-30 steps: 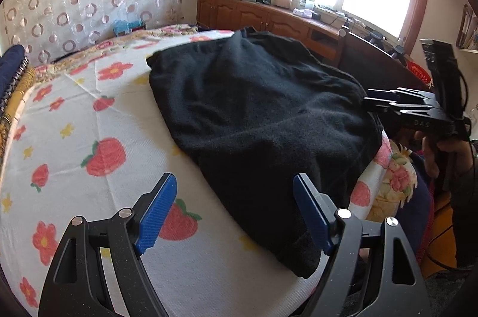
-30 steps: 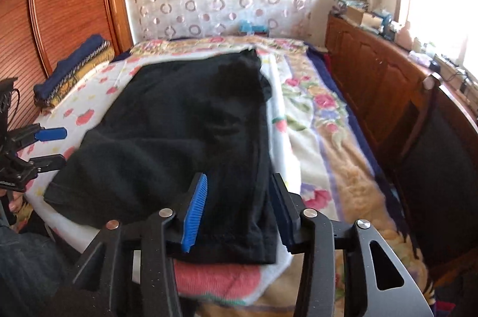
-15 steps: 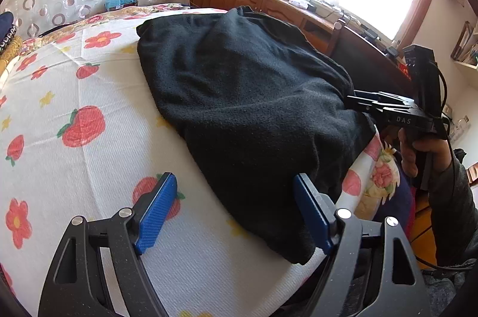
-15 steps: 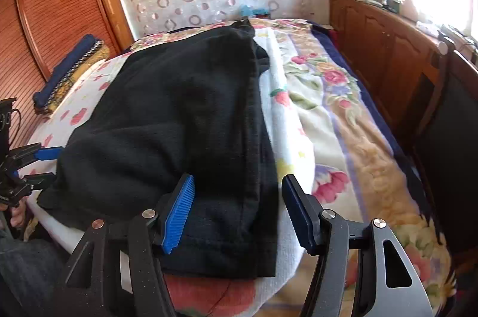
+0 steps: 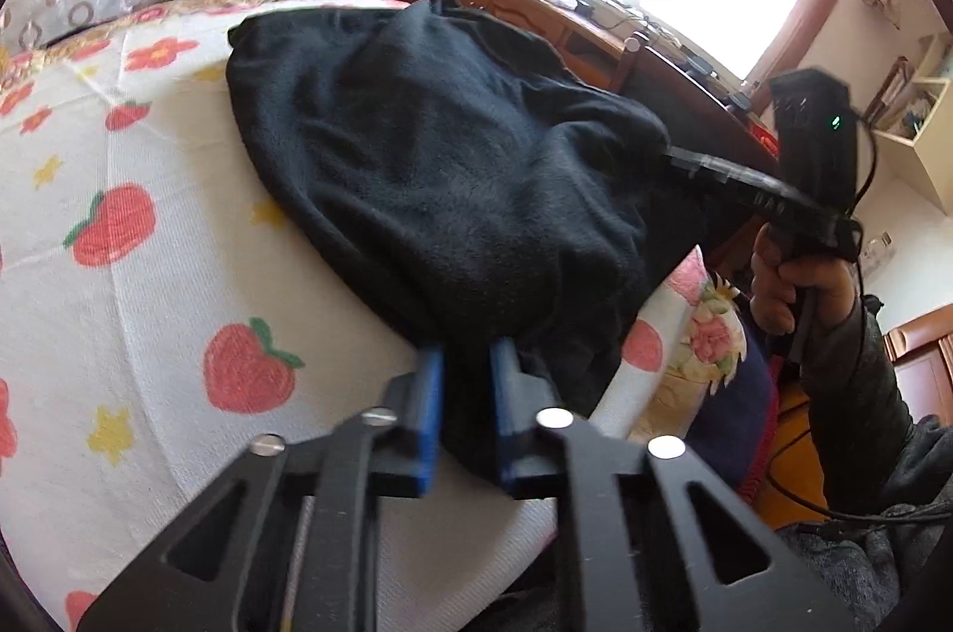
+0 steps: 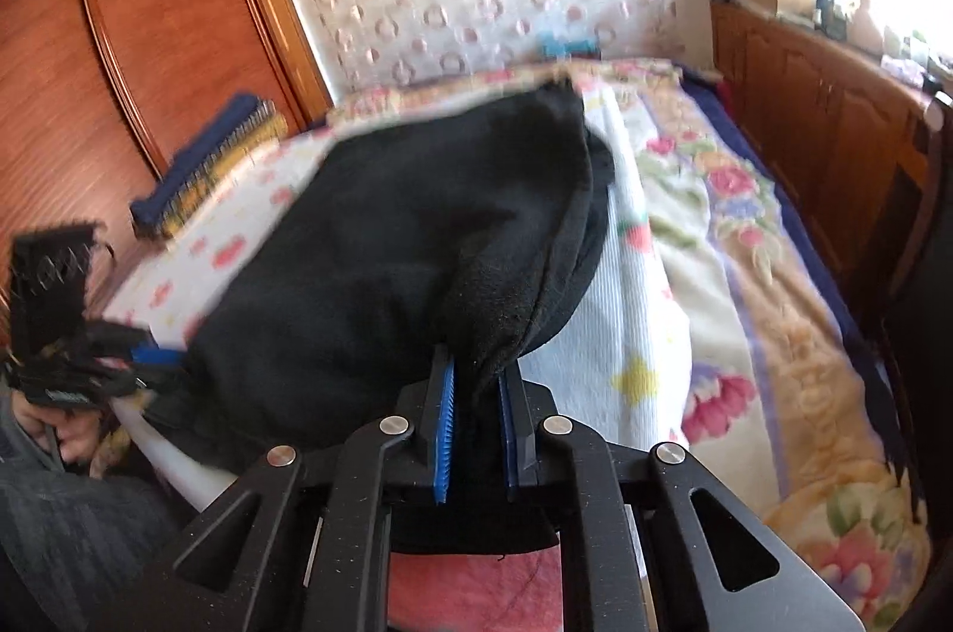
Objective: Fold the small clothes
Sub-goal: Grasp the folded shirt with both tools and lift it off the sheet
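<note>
Nearest, both grippers pinch the near hem of the black garment (image 5: pixel 452 167): the left gripper (image 5: pixel 466 364) has its blue pads closed on one corner, and the right gripper (image 6: pixel 476 382) is clamped on the other corner, where the cloth bunches up between its pads. Beyond them, the garment lies across the strawberry-print sheet (image 5: pixel 137 310) on the bed, its near edge raised off the sheet. Farther off, a floral blanket (image 6: pixel 768 274) covers the bed's right side, beside a wooden cabinet (image 6: pixel 822 120).
</note>
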`<state>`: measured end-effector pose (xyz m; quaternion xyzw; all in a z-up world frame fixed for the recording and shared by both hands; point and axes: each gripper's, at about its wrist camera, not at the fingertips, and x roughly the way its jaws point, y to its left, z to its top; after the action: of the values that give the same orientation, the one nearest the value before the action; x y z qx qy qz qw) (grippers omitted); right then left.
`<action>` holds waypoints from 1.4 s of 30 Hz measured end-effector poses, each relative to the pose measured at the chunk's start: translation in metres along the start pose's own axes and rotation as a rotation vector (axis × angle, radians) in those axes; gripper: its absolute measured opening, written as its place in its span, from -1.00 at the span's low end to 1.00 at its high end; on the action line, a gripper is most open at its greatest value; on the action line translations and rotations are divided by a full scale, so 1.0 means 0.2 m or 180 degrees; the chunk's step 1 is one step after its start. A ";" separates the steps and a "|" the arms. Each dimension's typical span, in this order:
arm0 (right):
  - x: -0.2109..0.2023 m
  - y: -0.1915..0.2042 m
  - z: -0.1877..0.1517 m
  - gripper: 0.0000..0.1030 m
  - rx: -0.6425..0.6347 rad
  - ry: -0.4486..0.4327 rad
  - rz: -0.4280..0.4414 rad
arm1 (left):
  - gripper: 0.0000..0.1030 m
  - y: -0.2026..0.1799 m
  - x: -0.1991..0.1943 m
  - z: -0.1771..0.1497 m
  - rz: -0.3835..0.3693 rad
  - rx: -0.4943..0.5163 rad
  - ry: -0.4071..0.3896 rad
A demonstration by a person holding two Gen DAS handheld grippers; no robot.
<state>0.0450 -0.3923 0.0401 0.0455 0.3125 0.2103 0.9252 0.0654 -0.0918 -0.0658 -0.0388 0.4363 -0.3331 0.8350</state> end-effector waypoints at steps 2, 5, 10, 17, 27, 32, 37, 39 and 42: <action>-0.06 0.03 0.03 -0.78 -0.0012 -0.0191 -0.0016 | -0.82 -0.04 -0.10 0.04 -0.0056 0.0072 -0.0198; -0.14 0.09 0.10 -0.79 -0.0075 -0.0433 -0.0041 | -0.84 -0.08 -0.28 0.14 0.0019 0.0182 -0.0535; -0.28 0.20 0.26 -0.79 -0.0206 -0.0798 0.0063 | -0.85 -0.11 -0.61 0.31 0.0113 0.0269 -0.1067; -0.40 0.39 0.54 -0.79 -0.0484 -0.1109 0.0256 | -0.85 -0.04 -0.95 0.51 0.0334 0.0249 -0.1524; 0.06 0.54 1.13 -0.80 -0.0685 -0.1138 0.0139 | -0.85 0.28 -1.12 0.84 0.1075 0.0103 -0.1888; 0.12 0.64 1.08 -0.80 -0.0739 -0.1267 0.0179 | -0.86 0.27 -1.10 0.72 0.1079 0.0210 -0.1897; 0.36 0.52 0.56 -0.80 -0.0775 -0.0505 0.0175 | -0.85 0.39 -0.75 0.27 0.0846 -0.0026 -0.1253; 0.50 0.49 0.32 -0.80 -0.0776 -0.0131 0.0208 | -0.85 0.43 -0.55 0.05 0.0820 -0.0146 -0.0911; 0.64 0.47 0.07 -0.80 -0.0674 0.0215 0.0253 | -0.86 0.46 -0.36 -0.15 0.0841 -0.0301 -0.0593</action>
<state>0.1114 -0.2534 0.0000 -0.0472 0.3175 0.2801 0.9047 0.0611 0.0282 -0.0669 -0.0510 0.3735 -0.1945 0.9056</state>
